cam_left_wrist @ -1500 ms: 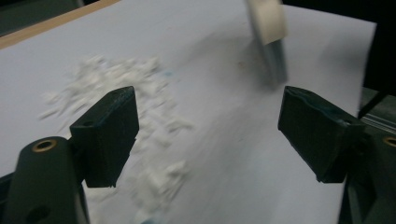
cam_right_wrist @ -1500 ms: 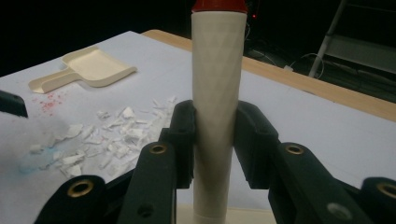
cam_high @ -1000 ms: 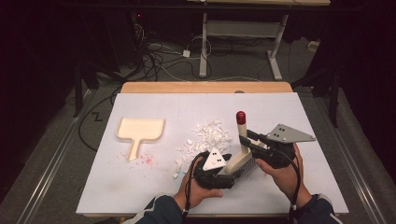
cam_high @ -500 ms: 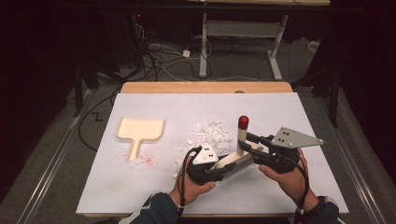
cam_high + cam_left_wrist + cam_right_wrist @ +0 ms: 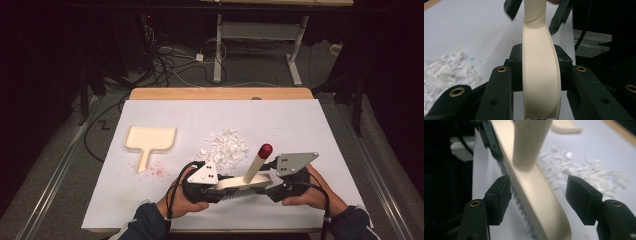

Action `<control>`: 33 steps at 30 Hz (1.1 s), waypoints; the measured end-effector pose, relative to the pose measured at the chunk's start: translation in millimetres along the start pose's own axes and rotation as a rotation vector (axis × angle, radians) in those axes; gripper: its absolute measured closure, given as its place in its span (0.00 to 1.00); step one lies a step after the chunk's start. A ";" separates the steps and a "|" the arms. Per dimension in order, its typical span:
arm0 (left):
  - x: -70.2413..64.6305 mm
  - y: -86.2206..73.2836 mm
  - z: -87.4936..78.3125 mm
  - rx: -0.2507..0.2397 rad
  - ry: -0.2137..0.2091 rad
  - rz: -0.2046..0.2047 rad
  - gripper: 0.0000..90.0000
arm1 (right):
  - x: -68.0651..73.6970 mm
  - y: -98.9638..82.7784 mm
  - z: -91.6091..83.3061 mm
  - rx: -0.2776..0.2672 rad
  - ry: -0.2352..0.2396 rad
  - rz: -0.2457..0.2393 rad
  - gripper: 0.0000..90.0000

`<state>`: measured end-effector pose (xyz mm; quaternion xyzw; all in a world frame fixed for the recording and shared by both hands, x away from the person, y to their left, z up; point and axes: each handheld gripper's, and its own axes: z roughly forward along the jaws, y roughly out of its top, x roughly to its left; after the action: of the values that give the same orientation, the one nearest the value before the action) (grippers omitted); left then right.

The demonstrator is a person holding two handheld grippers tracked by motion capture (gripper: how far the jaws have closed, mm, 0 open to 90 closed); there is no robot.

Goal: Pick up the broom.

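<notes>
High view shows me the cream wooden brush with a red-tipped upright handle (image 5: pixel 250 177) held just above the white table cover (image 5: pixel 320 125), near its front edge, between my two grippers. Its grey bristles are half hidden behind the left gripper (image 5: pixel 212 187). The left gripper view cuts off the handle's top but makes clear what the high one cannot: the pads are clamped on the brush's flat back. The right gripper (image 5: pixel 270 187) has just been opening; its own view has the brush's end between the jaws, clear space at the far pad, though blur hides the bristle side. A second ago the right one gripped the handle and the left stood open. The pile of white paper scraps (image 5: pixel 227 147) and the cream wooden dustpan (image 5: pixel 149 141) lie beyond.
</notes>
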<state>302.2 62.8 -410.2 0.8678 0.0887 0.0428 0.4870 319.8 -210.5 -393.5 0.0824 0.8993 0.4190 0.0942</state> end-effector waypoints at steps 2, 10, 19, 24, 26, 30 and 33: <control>-1.2 0.2 -1.4 -0.002 -0.022 0.017 0.72 | 1.4 -2.6 10.2 -0.023 0.050 0.009 0.47; -0.4 -1.6 -1.1 -0.003 -0.046 0.037 0.68 | 8.9 -2.8 23.3 -0.022 0.142 -0.041 0.69; 7.4 -7.5 -21.3 -0.060 0.107 0.014 0.47 | 8.2 0.6 15.1 -0.010 0.065 -0.040 0.75; 9.8 -18.8 -38.7 -0.069 0.272 -0.015 0.30 | -3.6 -0.3 3.6 -0.023 0.000 0.007 0.75; 9.5 -27.2 -45.7 -0.041 0.366 -0.005 0.26 | -7.1 -0.2 -0.9 -0.030 -0.031 0.029 0.75; 11.1 -49.4 -59.8 -0.005 0.455 -0.026 0.22 | -13.7 -0.1 -5.9 -0.038 -0.066 0.052 0.75; 9.5 -68.4 -69.2 0.005 0.520 -0.057 0.21 | -20.3 -0.2 -9.4 -0.033 -0.104 0.080 0.75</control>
<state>292.7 157.5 -432.5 0.8260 0.2354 0.2503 0.4469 337.2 -222.2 -385.8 0.1385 0.8820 0.4325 0.1255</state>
